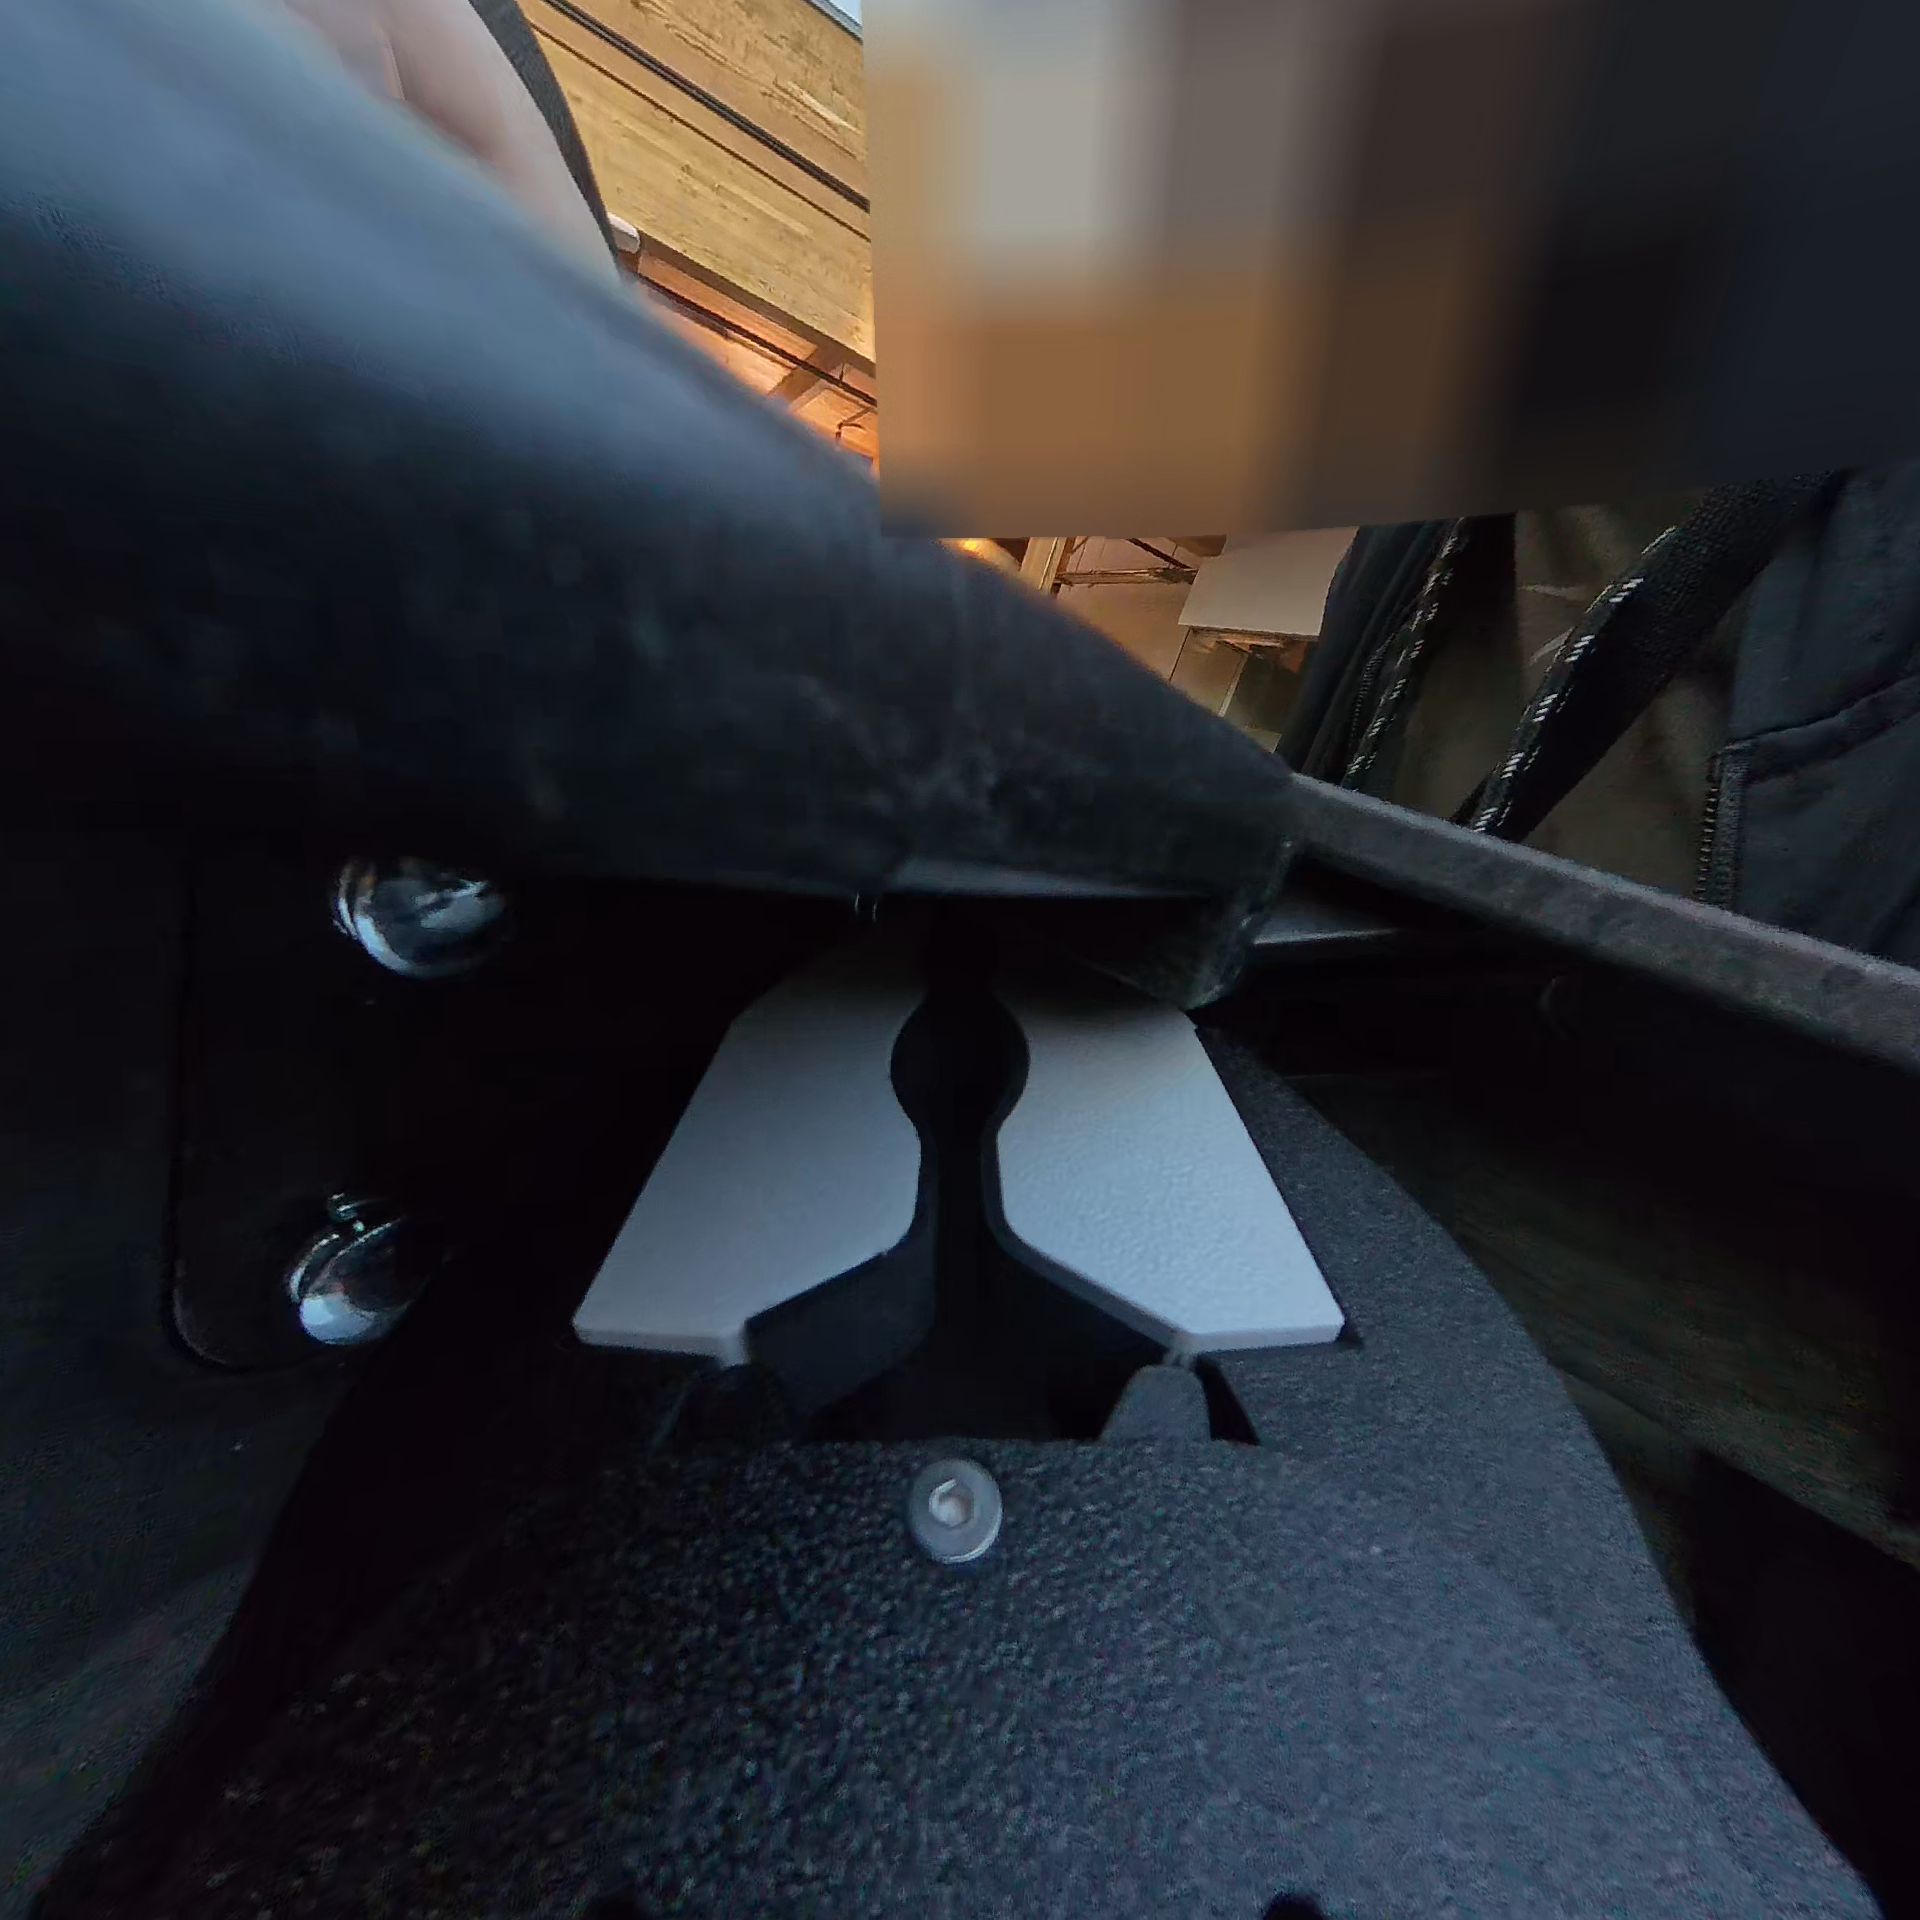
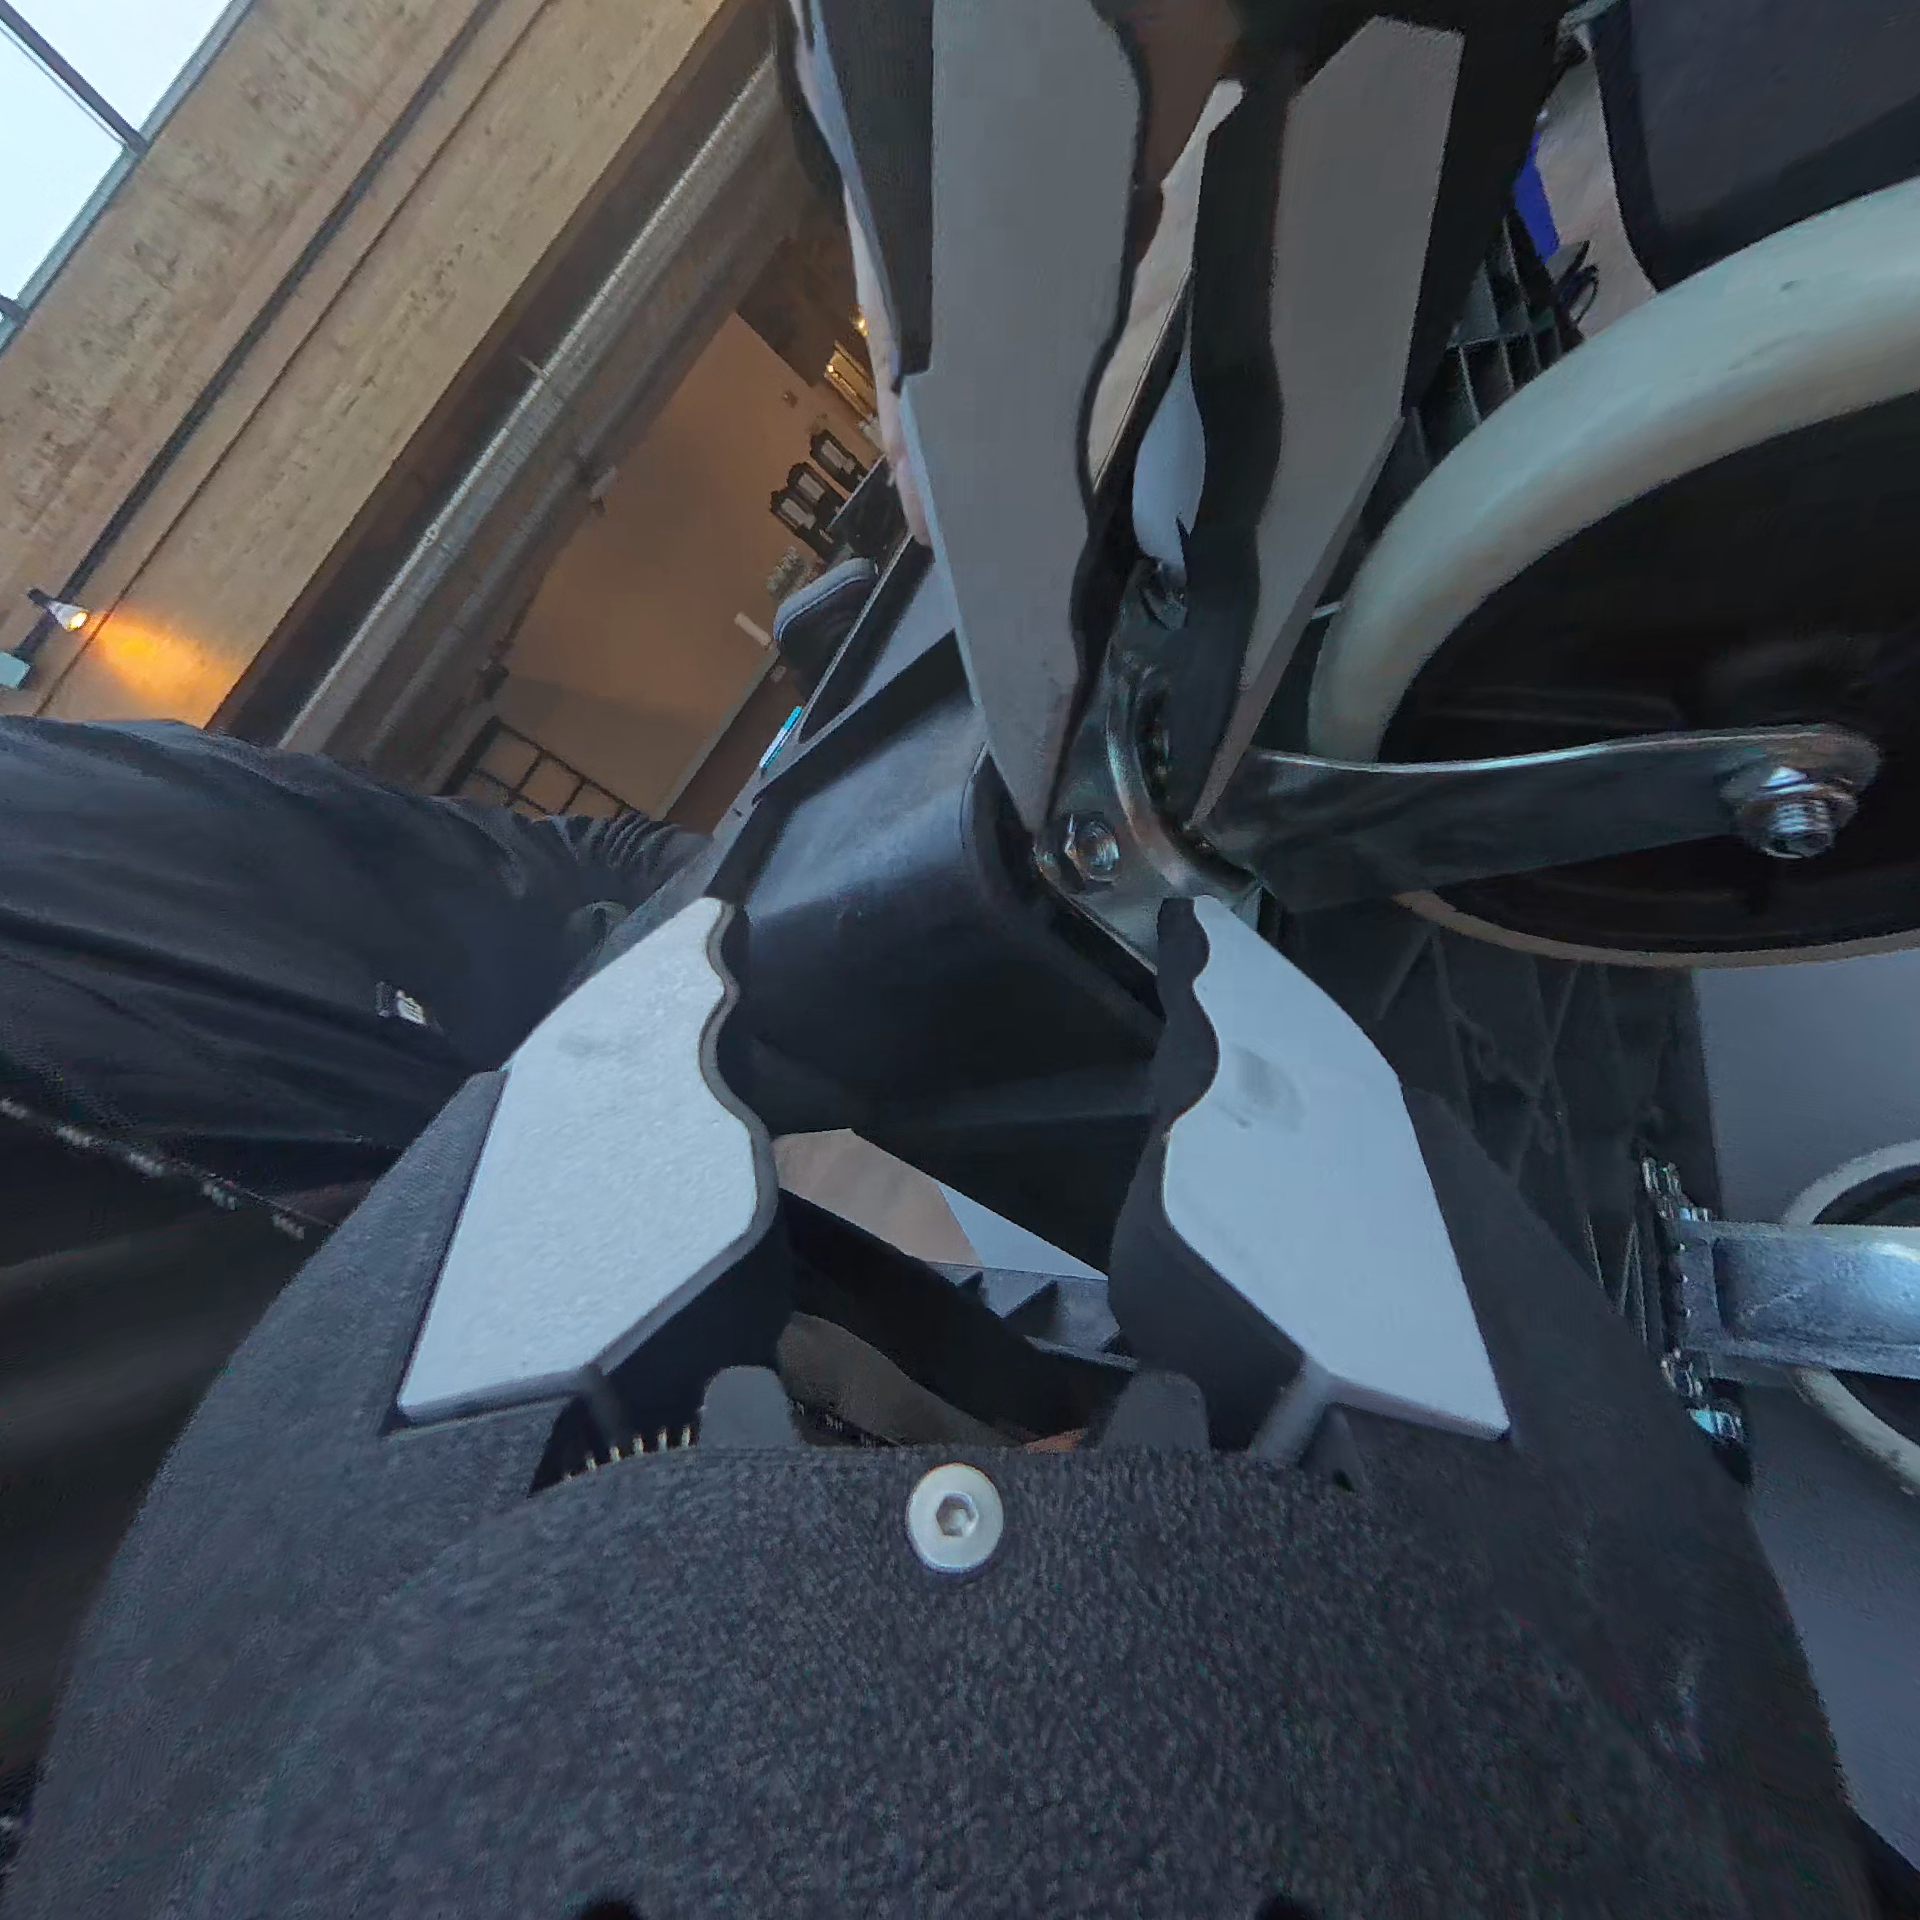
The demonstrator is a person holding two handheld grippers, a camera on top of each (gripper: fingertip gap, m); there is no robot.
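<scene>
Wall: a tan concrete-looking wall (image 2: 260,312) fills the background of both views, so both cameras tilt upward.
Dark cover: a black padded cover (image 1: 416,520) fills the upper left of the left wrist view; its fuzzy edge lies over my fingertips there.
Jacket: a person's dark jacket (image 1: 1766,727) with speckled drawcords is close by, at the right of that view.
Ribbed panel: a black ribbed plastic panel (image 2: 1496,1039) carries the wheels, and they stand out from it toward me.
Caster wheel: the caster wheel (image 2: 1662,665), pale tyre on a black hub, sits at the right wrist view's upper right, in its metal fork (image 2: 1475,805).
Black housing: a round black housing (image 2: 883,935) lies just left of the fork's swivel.
Right hand-held gripper: my right hand-held gripper (image 2: 951,920) is spread wide and holds nothing; its tips flank the housing, just short of the swivel.
Left hand-held gripper: my left hand-held gripper (image 1: 961,997) is narrow, only a slit between the fingers. Whether it pinches anything, I cannot tell. In the right wrist view it reaches in from the top, tips at the swivel.
Second caster: a second caster (image 2: 1808,1299) peeks in, lower right, untouched.
Bolts: two chrome bolts (image 1: 416,914) sit left of my left fingers.
Nut: a hex nut (image 2: 1086,836) on the swivel plate is in place.
</scene>
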